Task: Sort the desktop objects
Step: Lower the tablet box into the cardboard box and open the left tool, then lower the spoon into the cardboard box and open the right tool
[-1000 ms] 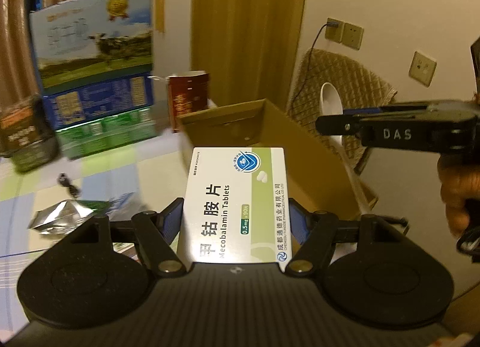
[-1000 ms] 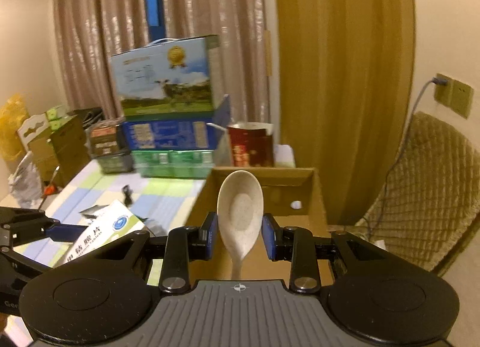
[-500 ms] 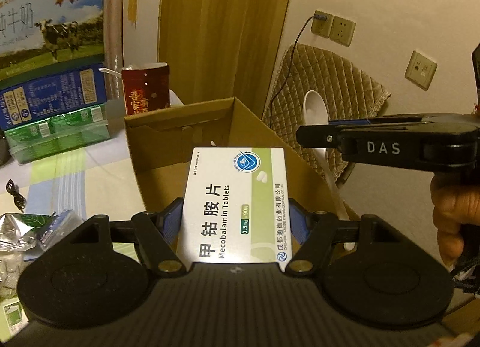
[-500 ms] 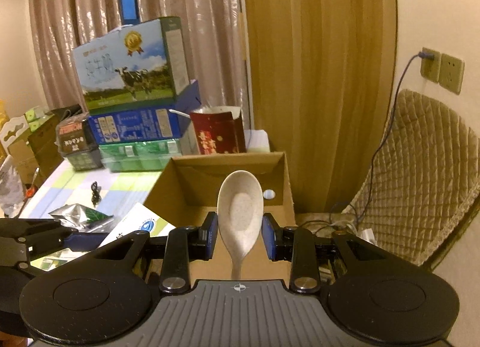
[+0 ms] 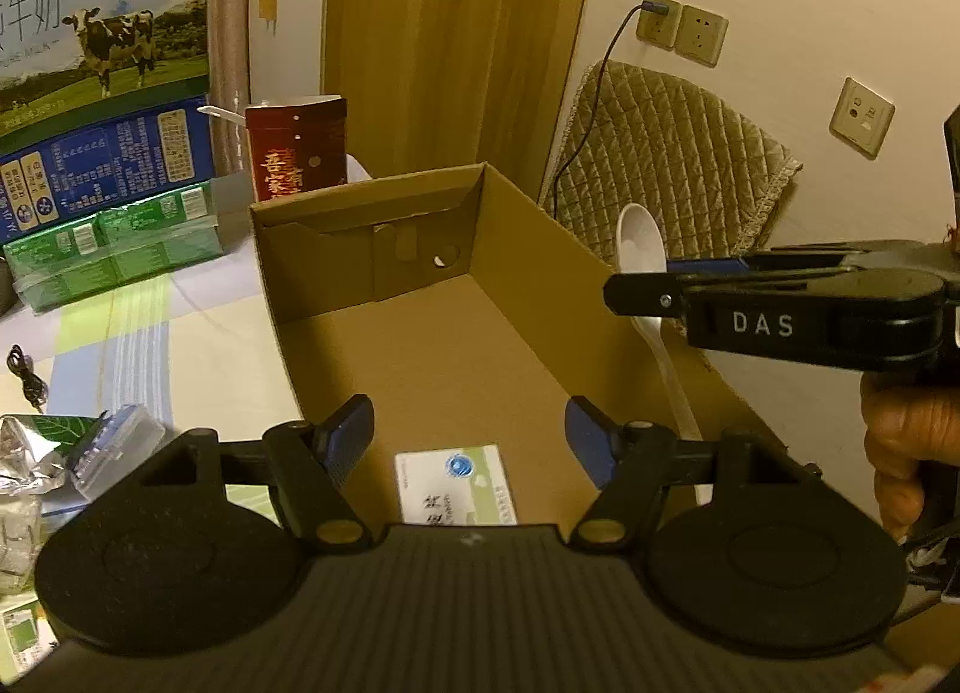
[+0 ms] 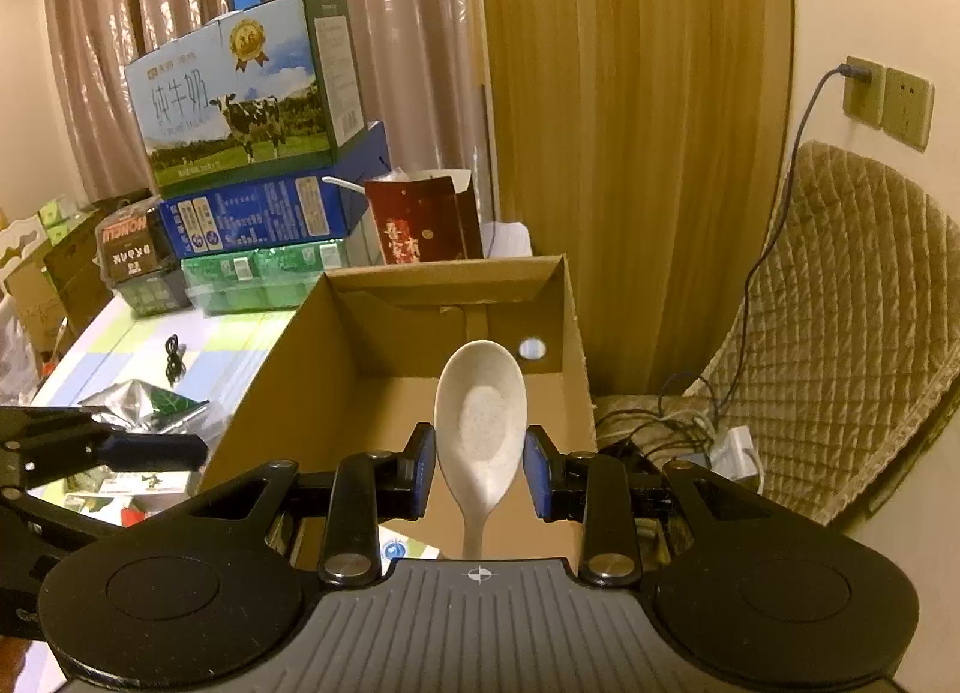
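Observation:
An open brown cardboard box (image 5: pixel 528 225) (image 6: pixel 573 321) stands on the table's right side. A white and green tablet box (image 5: pixel 457 484) lies flat on its floor, near the front; a corner of it shows in the right wrist view (image 6: pixel 403 550). My left gripper (image 5: pixel 469 441) is open and empty above it. My right gripper (image 6: pixel 480 472) is shut on a white spoon (image 6: pixel 480 423), bowl up, held over the box's right side. The spoon (image 5: pixel 645 249) and the right gripper show at right in the left wrist view.
Stacked milk cartons (image 6: pixel 246 93), green packs (image 5: pixel 114 249) and a red carton (image 6: pixel 423 225) stand behind the box. A foil pouch (image 6: pixel 141 402), a small clear case (image 5: pixel 117 447) and a black cable (image 5: pixel 24 372) lie left of it. A quilted chair (image 6: pixel 840 345) is at right.
My left gripper opened and let go of the tablet box, which now lies on the floor of the cardboard box. Both grippers moved closer over the box. The right gripper still holds the spoon.

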{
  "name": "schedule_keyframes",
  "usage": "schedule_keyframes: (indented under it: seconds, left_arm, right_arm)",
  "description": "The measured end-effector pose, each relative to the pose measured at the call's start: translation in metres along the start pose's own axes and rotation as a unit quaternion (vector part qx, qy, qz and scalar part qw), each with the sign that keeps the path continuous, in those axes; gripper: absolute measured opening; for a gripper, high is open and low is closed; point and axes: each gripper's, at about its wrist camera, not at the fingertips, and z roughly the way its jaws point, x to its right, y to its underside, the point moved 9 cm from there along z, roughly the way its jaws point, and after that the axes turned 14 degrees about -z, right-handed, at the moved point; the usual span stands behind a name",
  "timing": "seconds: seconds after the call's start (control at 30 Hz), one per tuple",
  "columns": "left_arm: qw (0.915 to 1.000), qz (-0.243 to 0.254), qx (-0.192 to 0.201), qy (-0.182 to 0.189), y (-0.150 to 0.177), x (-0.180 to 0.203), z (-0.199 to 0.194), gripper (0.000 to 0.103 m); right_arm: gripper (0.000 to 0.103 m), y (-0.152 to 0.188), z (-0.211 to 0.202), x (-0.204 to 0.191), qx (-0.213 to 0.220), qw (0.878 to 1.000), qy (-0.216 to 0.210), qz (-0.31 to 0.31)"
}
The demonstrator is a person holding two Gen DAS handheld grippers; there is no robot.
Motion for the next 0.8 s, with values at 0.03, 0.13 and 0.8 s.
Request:
schedule_keyframes:
  seconds: [0.03,0.13,0.8]
  left_arm:
    - [1.0000,0.000,0.001,-0.001,0.000,-0.001,-0.001,0.066]
    - [1.0000,-0.002,0.005,-0.001,-0.001,-0.005,-0.006,0.066]
    - [0.9993,-0.020,0.016,-0.028,0.007,-0.039,-0.040,0.068]
  right_arm:
    - [0.029,0.000,0.001,-0.001,-0.001,1.000,0.000,-0.001]
    - [0.029,0.003,0.004,-0.003,-0.007,1.000,-0.002,-0.005]
    - [0.067,0.007,-0.027,-0.025,0.005,1.000,-0.015,-0.008]
